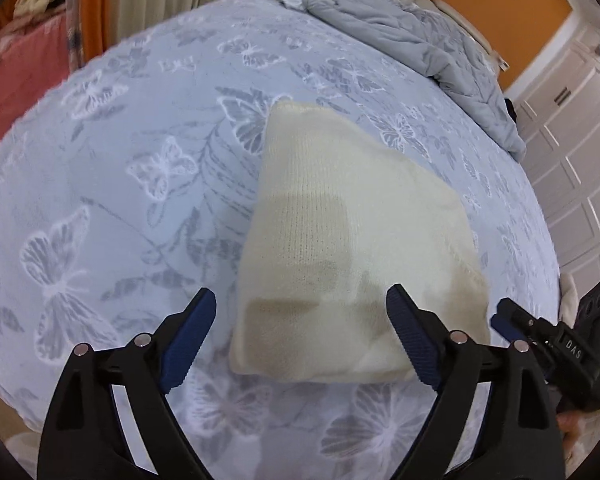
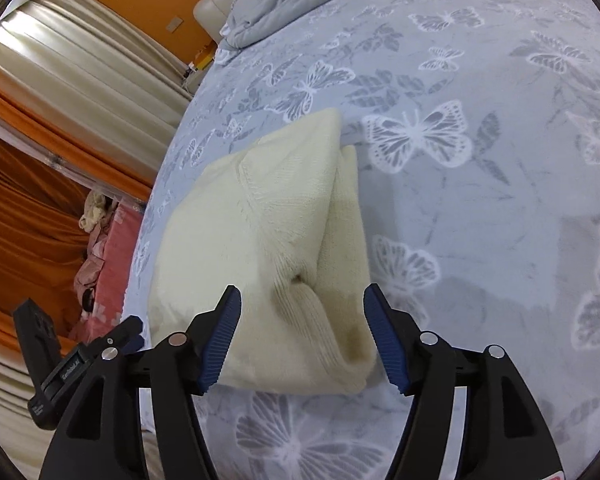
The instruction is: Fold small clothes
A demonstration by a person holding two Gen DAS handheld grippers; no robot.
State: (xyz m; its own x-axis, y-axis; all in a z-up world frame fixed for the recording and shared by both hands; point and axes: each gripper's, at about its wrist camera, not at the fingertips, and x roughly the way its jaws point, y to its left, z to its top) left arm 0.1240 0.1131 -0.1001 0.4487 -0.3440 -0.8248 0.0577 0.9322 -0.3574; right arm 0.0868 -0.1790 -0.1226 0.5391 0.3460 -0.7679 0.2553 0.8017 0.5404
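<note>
Your left claw [image 1: 300,312] is spread wide and holds nothing; it hangs just above the near edge of the cream sweater [image 1: 340,220], which lies folded into a compact bundle on the bed [image 1: 120,160]. From this claw the bundle runs straight ahead and slightly to the right, its long axis pointing away from you toward the crumpled grey quilt [image 1: 420,36] at the far end. The bundle's near left corner sits between the left claw's blue pads, its near right corner beyond the right pad.

Your right claw [image 2: 302,312] is likewise spread and empty, poised just over the near right end of the sweater [image 2: 260,220], where a ribbed cuff or hem curls up between the pads. Both claws are about equally near; the right one faces the loose layered edge that still shows a gap.

To the left of the bundle, the bed offers a moderate strip before its side edge and the orange curtain [image 2: 40,220]. To the right, open butterfly-print sheet extends well clear. Judged from the tidy shape, the folding looks nearly complete.
</note>
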